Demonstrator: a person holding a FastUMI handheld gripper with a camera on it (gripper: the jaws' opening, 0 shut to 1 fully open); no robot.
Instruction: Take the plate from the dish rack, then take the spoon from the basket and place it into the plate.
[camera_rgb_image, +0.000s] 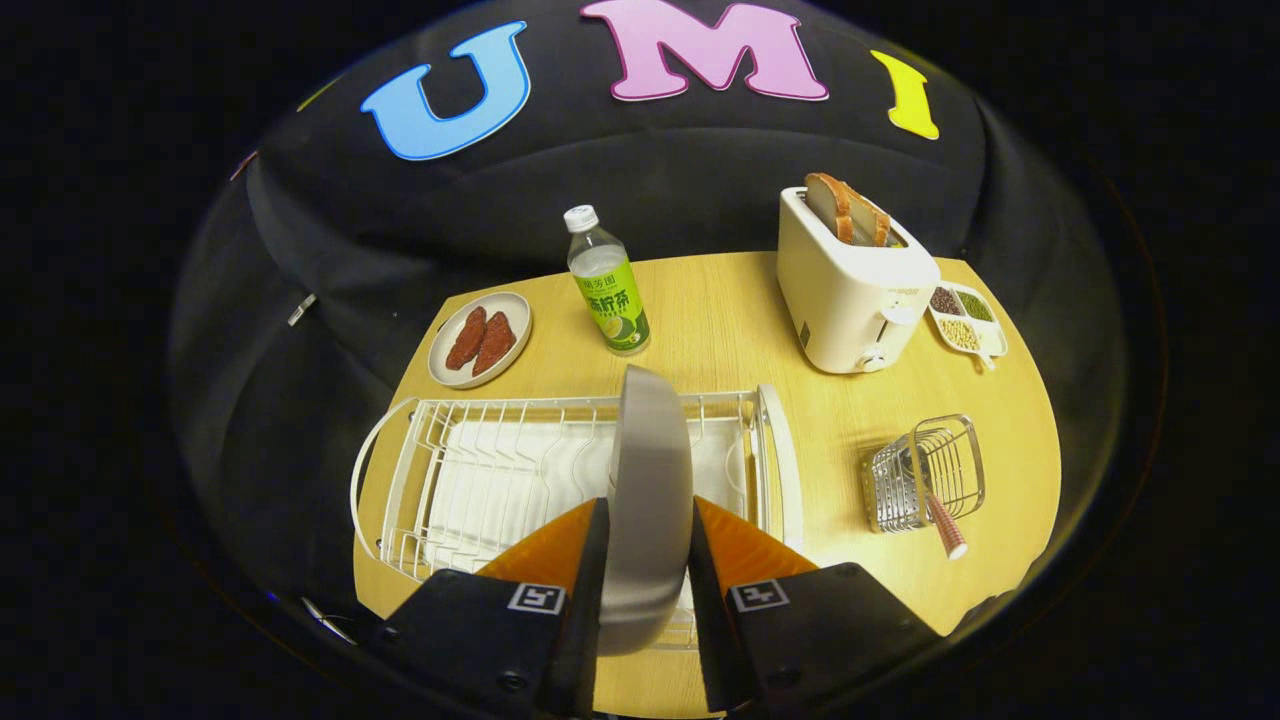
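Observation:
A grey plate (652, 470) stands on edge between my two fingers, and my gripper (648, 545) is shut on its rim. The plate is over the white wire dish rack (480, 470), which stretches out to the left under it; I cannot tell whether it still rests in the rack. To the right of the fingers stands a small wire basket (925, 475) on the wooden table (740, 320). A spoon (940, 520) with a pinkish handle leans out of the basket towards me.
Beyond the rack stand a green-labelled bottle (608, 285) and a white toaster (855, 285) holding bread slices. A small plate with two reddish pieces (480, 340) lies at the far left. A divided dish of beans (965, 318) sits behind the toaster on the right.

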